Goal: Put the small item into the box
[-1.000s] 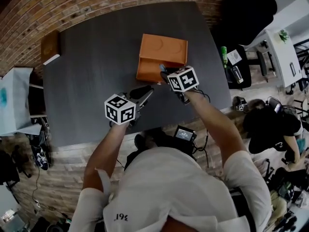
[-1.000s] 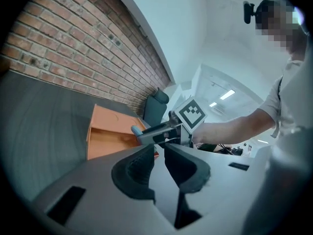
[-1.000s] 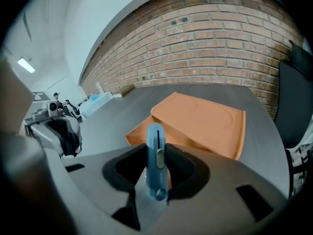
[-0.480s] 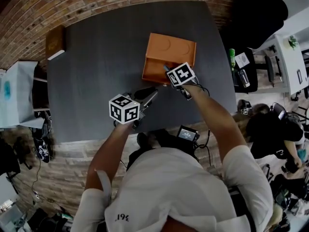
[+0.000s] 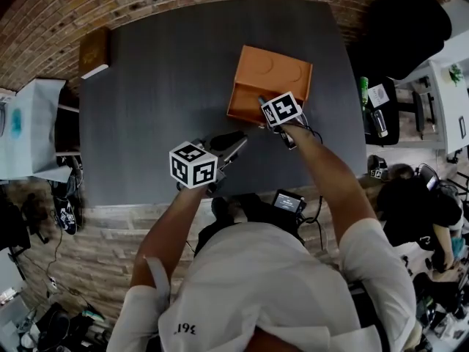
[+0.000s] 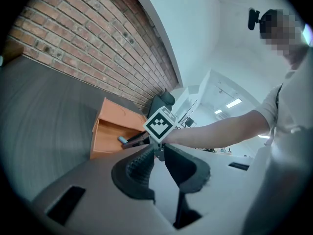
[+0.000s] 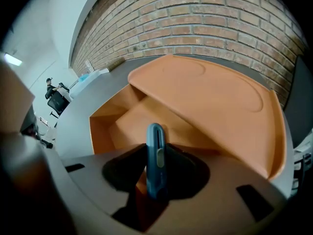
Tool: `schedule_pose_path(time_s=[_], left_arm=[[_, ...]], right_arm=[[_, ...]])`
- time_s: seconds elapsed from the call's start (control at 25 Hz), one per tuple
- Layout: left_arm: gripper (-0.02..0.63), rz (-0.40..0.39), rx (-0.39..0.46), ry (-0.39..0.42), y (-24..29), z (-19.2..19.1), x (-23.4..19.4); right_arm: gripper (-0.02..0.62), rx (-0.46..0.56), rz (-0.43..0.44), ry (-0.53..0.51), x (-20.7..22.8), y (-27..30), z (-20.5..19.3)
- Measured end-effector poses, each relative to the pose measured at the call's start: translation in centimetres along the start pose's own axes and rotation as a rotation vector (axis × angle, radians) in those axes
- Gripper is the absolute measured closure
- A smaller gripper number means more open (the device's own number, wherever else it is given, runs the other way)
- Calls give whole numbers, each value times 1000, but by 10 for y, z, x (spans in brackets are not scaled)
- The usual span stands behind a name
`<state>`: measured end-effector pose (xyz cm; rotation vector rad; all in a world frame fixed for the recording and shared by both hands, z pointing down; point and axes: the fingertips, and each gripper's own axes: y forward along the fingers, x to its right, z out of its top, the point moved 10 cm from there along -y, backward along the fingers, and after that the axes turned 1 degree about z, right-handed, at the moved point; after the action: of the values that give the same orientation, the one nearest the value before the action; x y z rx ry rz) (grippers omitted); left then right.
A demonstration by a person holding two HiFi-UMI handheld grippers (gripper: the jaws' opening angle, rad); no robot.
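Observation:
An orange box [image 5: 272, 70] lies on the dark grey table [image 5: 154, 108], its open side facing me and its lid raised. My right gripper [image 5: 264, 105] is at that opening, shut on a small blue item [image 7: 155, 155] that stands on edge between its jaws. The item's tip points into the box's hollow [image 7: 132, 116]. In the left gripper view the blue item [image 6: 122, 139] shows just at the mouth of the box [image 6: 115, 124]. My left gripper [image 5: 236, 148] hovers over the table nearer to me, left of the box, its pads [image 6: 139, 168] together with nothing between them.
A brown block [image 5: 95, 50] lies at the table's far left corner. A small black device [image 5: 288, 202] sits by the table's near edge. To the right are a black chair [image 5: 403, 28], a side desk with a green bottle [image 5: 364, 94], and a seated person [image 5: 410, 196].
The head view has swung, so the box now shows further right. The right gripper has edged a little closer into the box's opening with the blue item. The left gripper has hardly moved.

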<state>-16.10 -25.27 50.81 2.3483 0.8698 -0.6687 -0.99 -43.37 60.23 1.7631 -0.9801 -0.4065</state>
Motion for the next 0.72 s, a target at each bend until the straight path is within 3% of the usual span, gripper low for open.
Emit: schedule_pose_path(time_s=[0.72], left_arm=[[534, -16, 25, 14, -15, 3, 13]], right_arm=[[436, 22, -18, 17, -6, -15, 1]])
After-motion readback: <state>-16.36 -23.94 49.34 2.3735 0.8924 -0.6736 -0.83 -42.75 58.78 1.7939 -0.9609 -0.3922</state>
